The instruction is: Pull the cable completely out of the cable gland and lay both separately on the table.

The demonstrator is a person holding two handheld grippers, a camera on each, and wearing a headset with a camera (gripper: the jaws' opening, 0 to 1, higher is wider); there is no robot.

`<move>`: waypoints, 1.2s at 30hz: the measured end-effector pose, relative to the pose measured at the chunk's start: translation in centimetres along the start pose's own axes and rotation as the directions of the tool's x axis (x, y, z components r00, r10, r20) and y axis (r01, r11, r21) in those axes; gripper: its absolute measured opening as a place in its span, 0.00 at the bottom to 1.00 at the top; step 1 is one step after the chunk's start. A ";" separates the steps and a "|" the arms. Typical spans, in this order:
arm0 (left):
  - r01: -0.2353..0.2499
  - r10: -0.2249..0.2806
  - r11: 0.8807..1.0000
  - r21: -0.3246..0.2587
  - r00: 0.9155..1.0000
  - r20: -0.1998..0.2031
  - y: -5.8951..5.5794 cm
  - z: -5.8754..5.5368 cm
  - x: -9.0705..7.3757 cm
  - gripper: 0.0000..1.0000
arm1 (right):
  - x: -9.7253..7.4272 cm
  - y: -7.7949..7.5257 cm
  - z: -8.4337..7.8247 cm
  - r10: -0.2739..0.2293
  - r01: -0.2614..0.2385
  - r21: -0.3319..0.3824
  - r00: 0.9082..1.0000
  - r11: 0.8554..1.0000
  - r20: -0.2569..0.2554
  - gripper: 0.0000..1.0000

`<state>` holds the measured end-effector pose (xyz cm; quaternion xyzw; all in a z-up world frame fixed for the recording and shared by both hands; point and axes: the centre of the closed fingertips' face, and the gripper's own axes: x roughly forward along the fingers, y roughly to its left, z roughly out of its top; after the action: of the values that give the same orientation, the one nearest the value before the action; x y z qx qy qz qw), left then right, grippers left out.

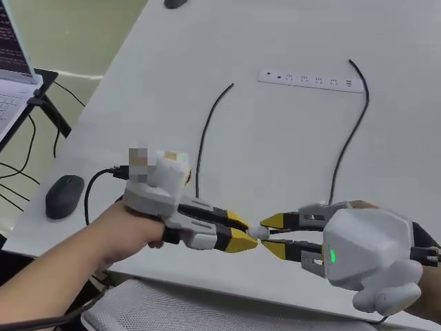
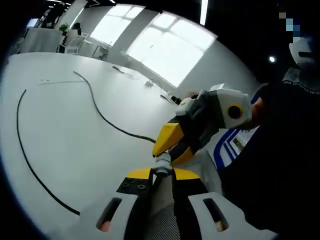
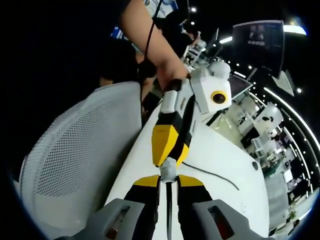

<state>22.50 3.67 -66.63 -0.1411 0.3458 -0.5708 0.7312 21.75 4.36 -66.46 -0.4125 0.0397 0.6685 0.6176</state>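
- Head view: the left gripper (image 1: 249, 234) and the right gripper (image 1: 267, 234) meet tip to tip just above the white desk (image 1: 275, 158), near its front edge. Both are clamped on the small pale gland (image 1: 258, 233) between them. A black cable (image 1: 205, 131) lies on the desk and ends by the left gripper. A second cable (image 1: 348, 138) runs behind the right one. I cannot tell which of them enters the gland.
- Left gripper view: its jaws pinch the gland's (image 2: 161, 165) near end, and the right gripper's yellow tips hold the far end.
- Right gripper view: its jaws are closed on the gland (image 3: 168, 171), with a thin dark line running back between them.
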 end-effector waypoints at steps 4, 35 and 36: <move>-0.011 0.011 0.999 0.051 1.000 -0.004 -0.2 -0.2 0.1 0.15 | 0.0 0.0 0.0 0.013 -0.012 0.050 1.000 0.999 -0.003 0.08; -0.042 0.062 0.966 0.255 0.996 -0.068 -0.4 -1.1 0.2 0.15 | -0.4 0.6 0.0 0.187 -0.479 0.818 0.878 0.318 0.441 0.15; -0.041 0.060 0.966 0.257 0.996 -0.069 -0.4 -1.1 0.2 0.15 | -0.4 0.6 0.0 0.186 -0.479 0.817 0.878 0.319 0.442 0.14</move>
<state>21.50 3.60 -67.23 -0.0152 0.3005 -0.5967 0.7439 21.17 3.87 -66.50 0.1045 0.3988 0.6975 0.5861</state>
